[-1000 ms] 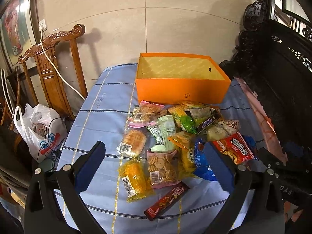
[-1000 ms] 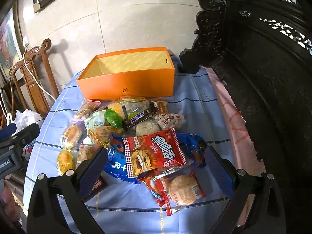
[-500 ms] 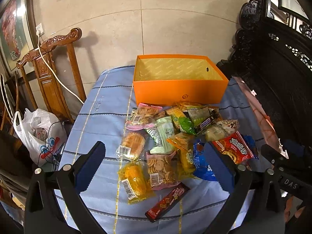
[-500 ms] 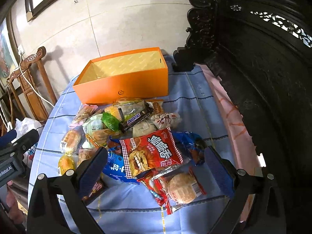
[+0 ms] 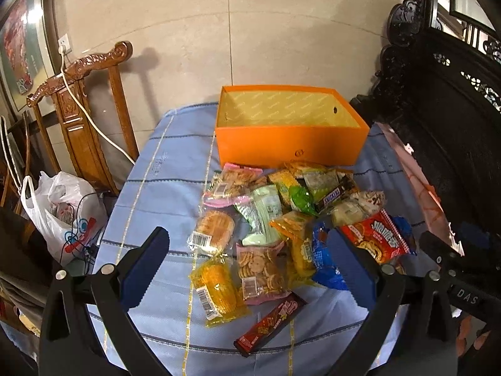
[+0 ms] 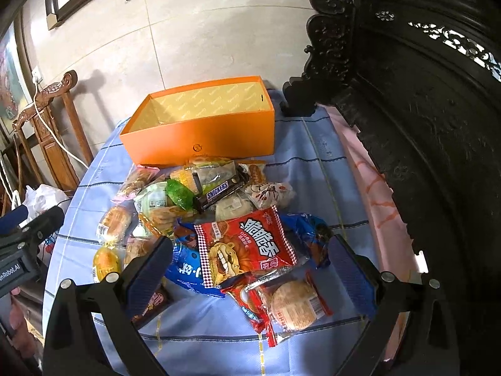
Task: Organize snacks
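Wall: large beige tiles (image 5: 281, 31) with thin grout lines fill the upper middle of both views.
Left edge: a framed picture (image 5: 22, 50) hangs by a wall socket (image 5: 64, 44); a white cord (image 5: 90, 119) drapes over a carved wooden chair (image 5: 78, 100).
Lower left: a white plastic bag (image 5: 62, 216).
Right side: dark carved furniture (image 6: 422, 94).
Centre: table under a blue striped cloth (image 5: 162, 181).

"SNICKERS" in white on the dark chocolate bar (image 6: 223, 191) amid the pile. "DAS" on the black gripper body (image 5: 466, 296) at lower right. Possibly "nRobot.AI", cut off, on the other gripper's casing (image 6: 12, 269). Chinese characters on the red snack bag (image 6: 247, 247).
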Available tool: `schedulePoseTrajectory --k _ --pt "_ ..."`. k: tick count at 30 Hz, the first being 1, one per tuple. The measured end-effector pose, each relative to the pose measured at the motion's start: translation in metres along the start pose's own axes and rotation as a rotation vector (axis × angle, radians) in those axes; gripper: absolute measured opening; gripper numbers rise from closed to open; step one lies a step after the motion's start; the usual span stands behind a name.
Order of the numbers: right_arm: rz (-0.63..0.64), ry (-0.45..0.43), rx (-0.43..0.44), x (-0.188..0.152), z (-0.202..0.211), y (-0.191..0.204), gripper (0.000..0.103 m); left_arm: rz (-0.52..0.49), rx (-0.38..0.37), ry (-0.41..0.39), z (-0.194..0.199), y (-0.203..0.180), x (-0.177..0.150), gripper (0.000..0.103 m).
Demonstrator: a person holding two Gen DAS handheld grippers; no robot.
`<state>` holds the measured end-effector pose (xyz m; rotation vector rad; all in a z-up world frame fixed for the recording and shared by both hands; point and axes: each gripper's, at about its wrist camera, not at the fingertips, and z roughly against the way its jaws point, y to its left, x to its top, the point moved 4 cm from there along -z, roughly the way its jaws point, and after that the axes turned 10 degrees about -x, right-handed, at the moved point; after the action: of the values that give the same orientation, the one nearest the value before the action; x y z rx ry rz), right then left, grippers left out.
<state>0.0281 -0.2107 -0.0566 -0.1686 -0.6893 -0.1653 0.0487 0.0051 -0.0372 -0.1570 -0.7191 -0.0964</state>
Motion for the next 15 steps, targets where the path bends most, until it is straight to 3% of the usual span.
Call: schedulePoseTrajectory --k 15 --pt "0.000 0.018 0.003 -0.0007 -0.0062 0.0002 0.099 -0.015 0.012 0.022 -0.0082 0.0005 -0.0041 0.099"
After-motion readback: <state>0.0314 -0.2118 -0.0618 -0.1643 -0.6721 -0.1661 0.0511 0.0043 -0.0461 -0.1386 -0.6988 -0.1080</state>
